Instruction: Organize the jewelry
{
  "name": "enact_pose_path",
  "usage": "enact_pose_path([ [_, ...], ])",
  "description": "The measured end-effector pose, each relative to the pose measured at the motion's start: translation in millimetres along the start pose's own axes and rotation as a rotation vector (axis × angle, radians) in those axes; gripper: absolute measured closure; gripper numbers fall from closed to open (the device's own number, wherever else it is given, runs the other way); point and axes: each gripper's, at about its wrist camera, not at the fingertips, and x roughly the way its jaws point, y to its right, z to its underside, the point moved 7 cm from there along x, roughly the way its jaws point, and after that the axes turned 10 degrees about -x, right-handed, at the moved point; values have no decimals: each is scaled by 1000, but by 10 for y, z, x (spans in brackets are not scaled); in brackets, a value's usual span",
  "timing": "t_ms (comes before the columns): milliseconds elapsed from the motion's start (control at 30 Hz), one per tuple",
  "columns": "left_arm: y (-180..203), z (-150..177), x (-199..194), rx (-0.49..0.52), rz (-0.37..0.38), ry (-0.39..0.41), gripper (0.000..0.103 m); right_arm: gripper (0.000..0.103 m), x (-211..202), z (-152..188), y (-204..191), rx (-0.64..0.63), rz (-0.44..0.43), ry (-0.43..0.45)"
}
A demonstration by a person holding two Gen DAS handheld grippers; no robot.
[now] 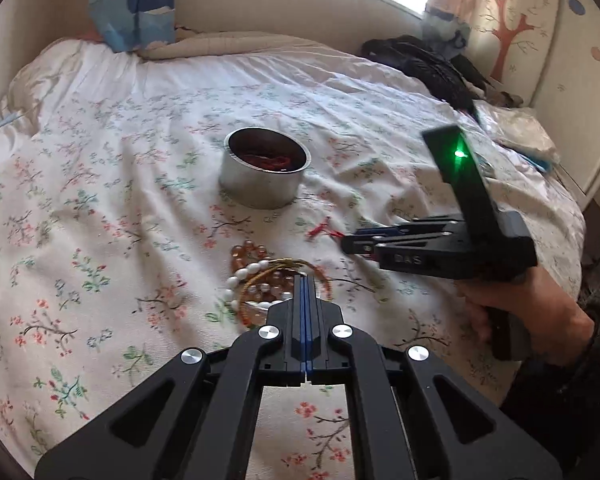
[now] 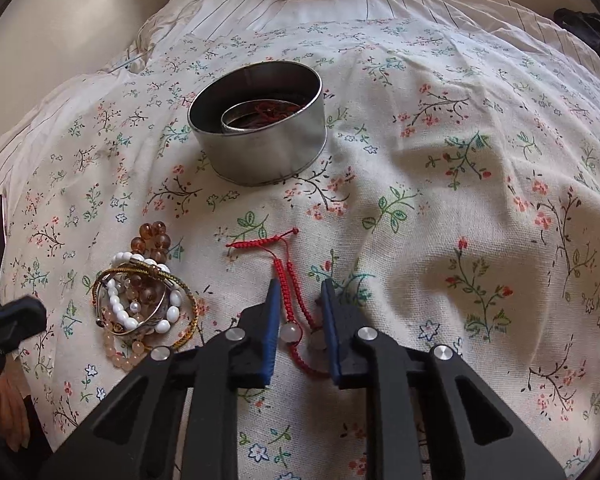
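Left gripper pressed together, tips over the heap of bracelets on the floral bedspread; whether a gold cord is pinched, cannot tell. Right gripper spread, 2 blue pads either side of the red cord bracelet without pressing it, 2 pale beads between them. Round metal tin beyond, well apart, with red cords and a bangle inside. Hand on the right gripper's handle.
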Motion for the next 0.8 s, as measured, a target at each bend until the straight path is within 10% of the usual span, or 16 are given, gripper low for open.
enact_pose_path([
  [100, -188, -7, 152, -60, -62, -53, 100, 81, 4, 0, -9, -5, 3, -2],
  [300, -207, -9, 443, 65, -242, -67, 57, 80, 37, -32, 1, -10, -3, -7],
  [367, -180, 6, 520, 91, -243, -84, 60, 80, 48, -41, 2, -9, -6, -9],
  [433, -154, 12, 533, 113, -254, -87, 95, 80, 56, -47, 1, -8, -9, -11],
  [500, -128, 11, 508, 127, -254, -77, 100, 80, 58, -47, 2, -8, -9, -12],
  [600, -47, 26, 432, 141, -214, -72, 100, 80, 60, -53, 3, -4, -12, -10],
  [800, 225, 40, 19, 40, 147, -34, 100, 80, 51, -38, 16, 2, -29, -9],
])
